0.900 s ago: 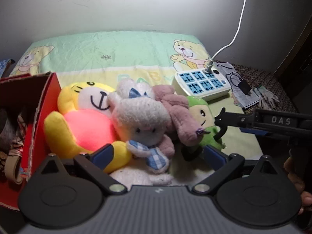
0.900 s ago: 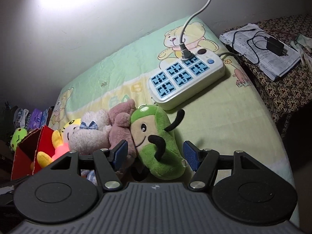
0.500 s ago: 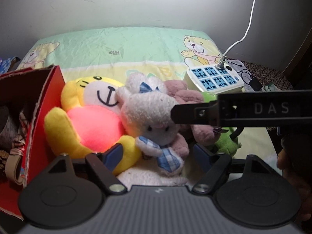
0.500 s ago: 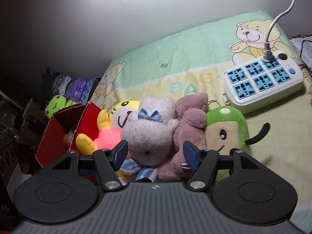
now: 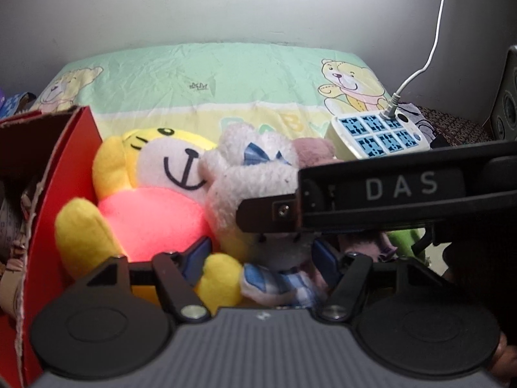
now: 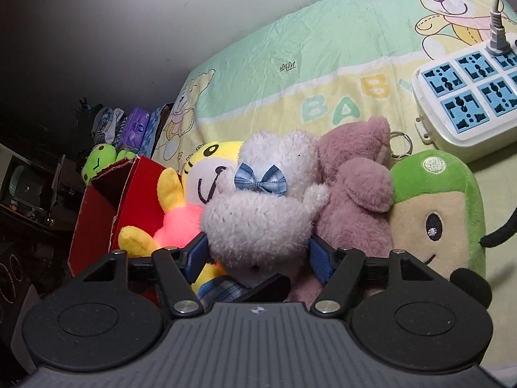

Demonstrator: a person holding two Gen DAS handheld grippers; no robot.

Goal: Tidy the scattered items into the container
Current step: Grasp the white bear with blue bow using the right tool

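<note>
Both grippers now converge on the white plush rabbit (image 6: 258,223), which lies on the bed sheet (image 5: 200,77) between the yellow tiger plush (image 5: 155,200) and the mauve plush (image 6: 355,200). Compared with the earlier frames, the right gripper (image 6: 258,255) has swung away from the green plush (image 6: 436,213) and leftward; its blue pads (image 6: 197,253) now sit against both sides of the rabbit's head, jaws moderately open around it. The left gripper (image 5: 258,258) has narrowed since earlier, its jaws bracketing the rabbit's lower body and the tiger's foot; firm contact cannot be confirmed. The red box (image 5: 61,174) stands just left of the tiger. The power strip (image 6: 468,97) lies on the sheet behind the plush toys.
</note>
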